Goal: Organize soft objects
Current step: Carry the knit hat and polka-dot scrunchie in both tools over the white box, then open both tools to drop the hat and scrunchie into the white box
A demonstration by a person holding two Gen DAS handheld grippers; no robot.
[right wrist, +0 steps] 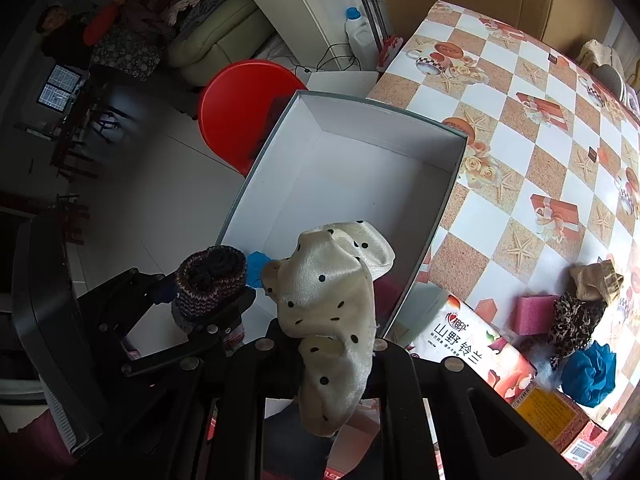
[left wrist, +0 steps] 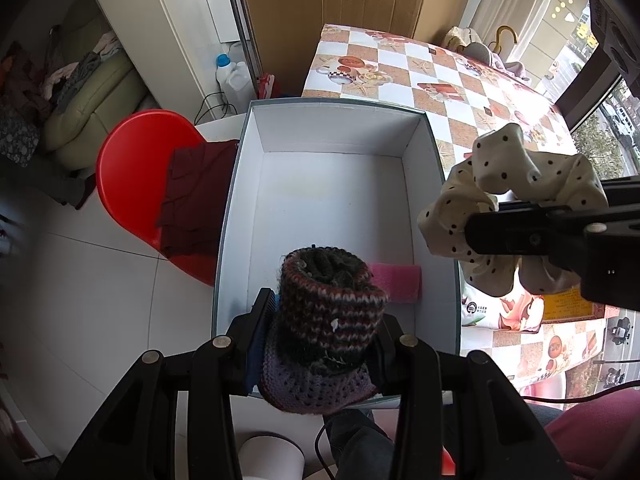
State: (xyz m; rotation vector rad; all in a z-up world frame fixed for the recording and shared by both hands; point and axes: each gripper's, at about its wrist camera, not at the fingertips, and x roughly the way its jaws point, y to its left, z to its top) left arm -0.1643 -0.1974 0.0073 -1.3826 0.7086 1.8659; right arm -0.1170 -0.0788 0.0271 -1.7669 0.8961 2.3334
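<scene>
Both grippers hang over the near end of the white box (left wrist: pixel 332 184), which sits at the edge of the table (left wrist: pixel 440 76) with the checked cloth. The left gripper (left wrist: pixel 320 332) has its 2 jaws pressed against the sides of a striped knitted piece (left wrist: pixel 332 312) rolled up like a cuff, held above the box's near-left corner. The right gripper (right wrist: pixel 336 344) is clamped tight on a cream scrunchie with black dots (right wrist: pixel 332 300); in the left wrist view that scrunchie (left wrist: pixel 516 200) hangs just past the box's right wall, over the table rather than inside.

In the box, a pink sponge (left wrist: pixel 396 282) lies against the near-right wall, and something blue (right wrist: pixel 258 268) shows near the knitted roll. On the table's near-right part lie another pink sponge (right wrist: pixel 534 314), a leopard-print scrunchie (right wrist: pixel 576 324), a tan cloth piece (right wrist: pixel 596 280) and a blue mesh puff (right wrist: pixel 590 374), close together beside a tissue pack (right wrist: pixel 476 344)
</scene>
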